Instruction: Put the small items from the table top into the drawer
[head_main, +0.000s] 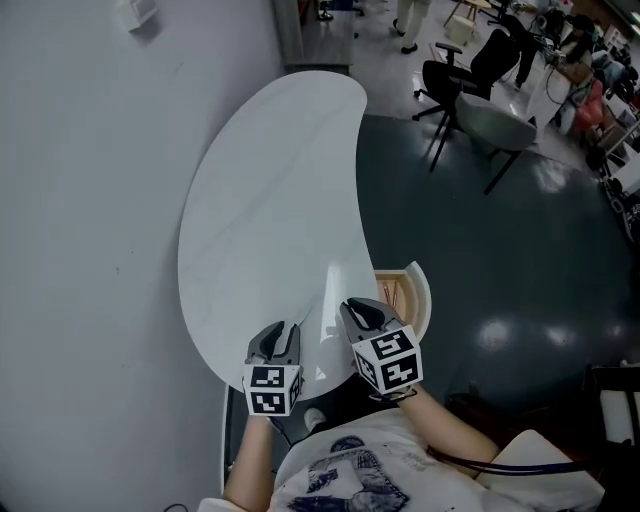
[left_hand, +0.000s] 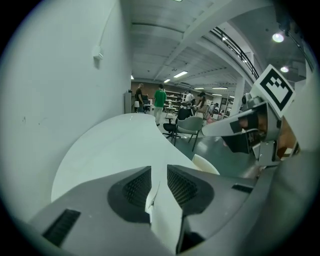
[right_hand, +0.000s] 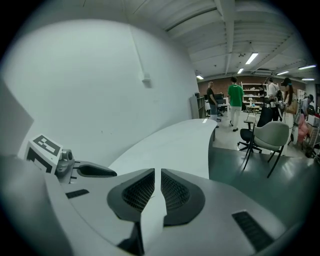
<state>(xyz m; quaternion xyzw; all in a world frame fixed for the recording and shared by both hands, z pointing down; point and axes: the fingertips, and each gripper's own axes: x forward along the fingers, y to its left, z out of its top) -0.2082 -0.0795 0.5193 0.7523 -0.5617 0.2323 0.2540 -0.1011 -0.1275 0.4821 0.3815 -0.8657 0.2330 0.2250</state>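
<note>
- Two grippers sit low in the head view, side by side over the near end of the white kidney-shaped table top (head_main: 270, 200).
- Left gripper (head_main: 285, 327): jaws spread with a clear gap. Its own view shows only table surface between the pads, nothing held.
- Right gripper (head_main: 360, 304): jaws a narrow slit apart, pads not touching, nothing seen between them.
- Drawer (head_main: 418, 285): pulled out at the table's right edge, lower centre of frame, just right of the right gripper's tips. It has a pale rounded front. Something brownish lies inside, too small to tell.
- Table top curves from lower centre up to top centre, along the grey wall (head_main: 90, 200) on the left.
- Dark glossy floor (head_main: 500, 260) fills the right side, with a black office chair (head_main: 445, 85) and a grey chair (head_main: 495, 125) at upper right.
</note>
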